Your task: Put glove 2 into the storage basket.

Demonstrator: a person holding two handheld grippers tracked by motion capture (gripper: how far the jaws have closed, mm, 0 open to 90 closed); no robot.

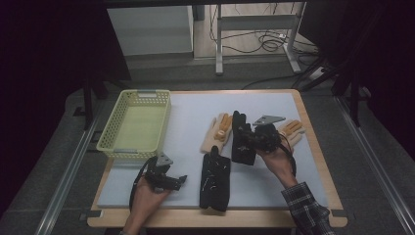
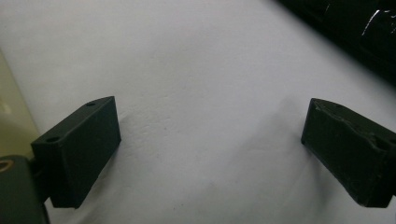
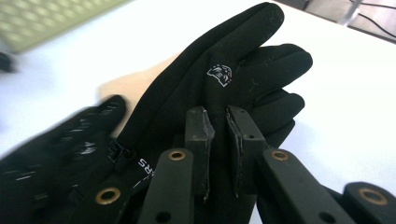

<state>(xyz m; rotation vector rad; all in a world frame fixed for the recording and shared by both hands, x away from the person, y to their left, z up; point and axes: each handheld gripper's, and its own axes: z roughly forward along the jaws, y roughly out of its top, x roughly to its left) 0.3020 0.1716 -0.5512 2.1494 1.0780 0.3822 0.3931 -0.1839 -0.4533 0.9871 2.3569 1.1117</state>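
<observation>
Right gripper point(image 3: 218, 140) pinching black glove point(image 3: 224, 84) w/ jaws nearly closed, off mat point(image 1: 186, 122).

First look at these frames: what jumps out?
The right gripper, right of centre on the white mat, is pinched on a black glove, with a second black glove flat near the front edge. A yellow basket sits at the left. Tan gloves lie mid-table, and the left gripper rests open.
</observation>
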